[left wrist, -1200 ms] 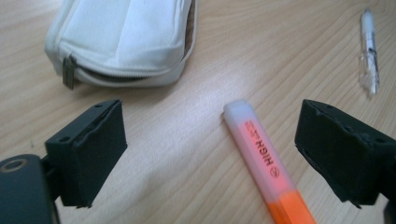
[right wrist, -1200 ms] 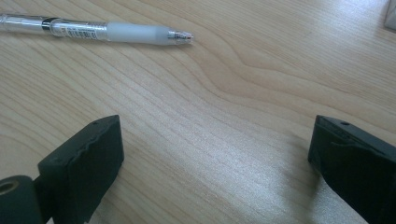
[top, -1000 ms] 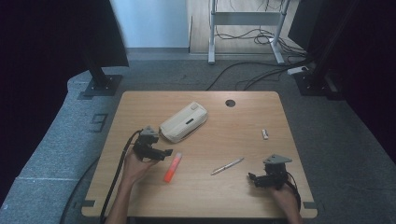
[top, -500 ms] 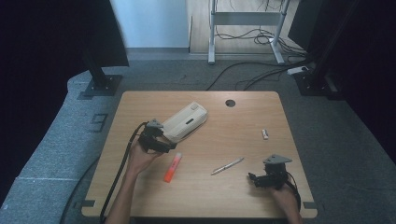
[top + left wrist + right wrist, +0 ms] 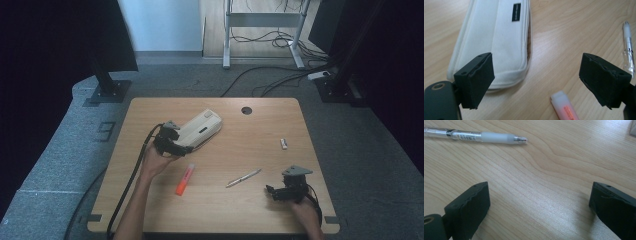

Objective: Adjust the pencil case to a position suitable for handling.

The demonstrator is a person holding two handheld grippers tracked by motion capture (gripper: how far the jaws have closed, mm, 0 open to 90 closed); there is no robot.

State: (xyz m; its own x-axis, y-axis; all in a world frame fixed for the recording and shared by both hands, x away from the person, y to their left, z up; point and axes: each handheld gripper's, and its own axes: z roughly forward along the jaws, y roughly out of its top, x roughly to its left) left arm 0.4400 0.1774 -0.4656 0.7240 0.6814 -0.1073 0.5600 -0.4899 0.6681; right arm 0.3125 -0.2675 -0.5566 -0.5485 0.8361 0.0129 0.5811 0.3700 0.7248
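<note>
White fabric pouch (image 5: 200,129) lies at worktop (image 5: 260,150) centre-left, near end just ahead of left tool (image 5: 536,75). That tool's jaws spread wide, empty. Right tool (image 5: 539,206) also spread, empty, resting near front right, pen (image 5: 474,136) ahead of it.

Risks:
- soft pouch edge may slide or bunch under one-sided contact
- orange highlighter (image 5: 565,107) between jaws could get caught instead
- grip on zipper edge may slip

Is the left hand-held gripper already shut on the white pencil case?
No: in the left gripper view the left hand-held gripper stands wide open, with the white pencil case lying on the table beyond its jaws.
</note>
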